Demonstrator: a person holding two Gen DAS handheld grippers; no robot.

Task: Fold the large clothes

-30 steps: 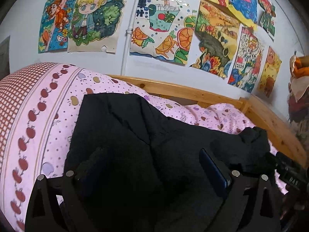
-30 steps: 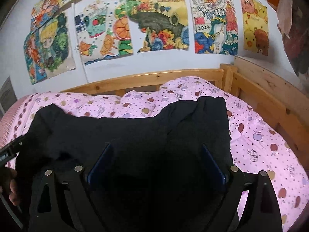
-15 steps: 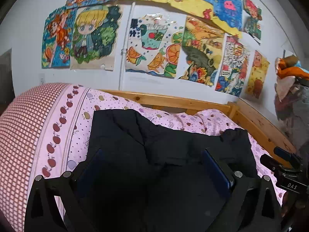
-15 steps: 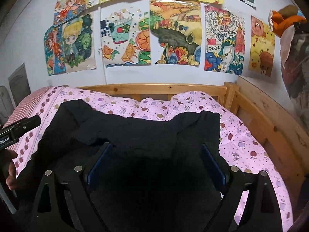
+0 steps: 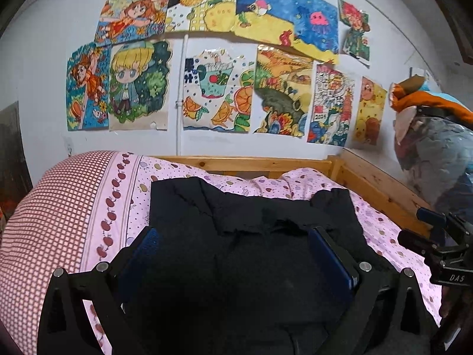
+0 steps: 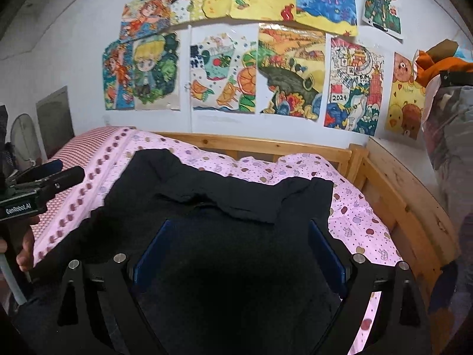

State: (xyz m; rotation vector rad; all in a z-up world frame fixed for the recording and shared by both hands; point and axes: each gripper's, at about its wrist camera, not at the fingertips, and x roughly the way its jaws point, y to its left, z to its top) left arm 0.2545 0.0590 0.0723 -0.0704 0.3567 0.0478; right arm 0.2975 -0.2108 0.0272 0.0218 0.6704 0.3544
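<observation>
A large black garment [image 5: 251,236] lies spread on the pink patterned bed cover [image 5: 124,195], its far edge folded over with two raised corners. It also shows in the right wrist view [image 6: 221,207]. My left gripper [image 5: 233,251] is open and empty above the garment's near part. My right gripper [image 6: 239,245] is open and empty above the garment too. The left gripper's body shows at the left edge of the right wrist view [image 6: 38,183]. The right gripper's body shows at the right edge of the left wrist view [image 5: 437,245].
A wooden bed frame [image 6: 266,145] runs along the far side and right side [image 6: 408,207]. Drawings [image 5: 215,88] cover the wall behind. A checked pillow [image 5: 50,207] lies at the left. A bag and orange cloth [image 5: 437,136] hang at the right.
Both grippers have pulled back and up from the garment, so more of the wall and bed shows. The garment lies still with its far edge folded.
</observation>
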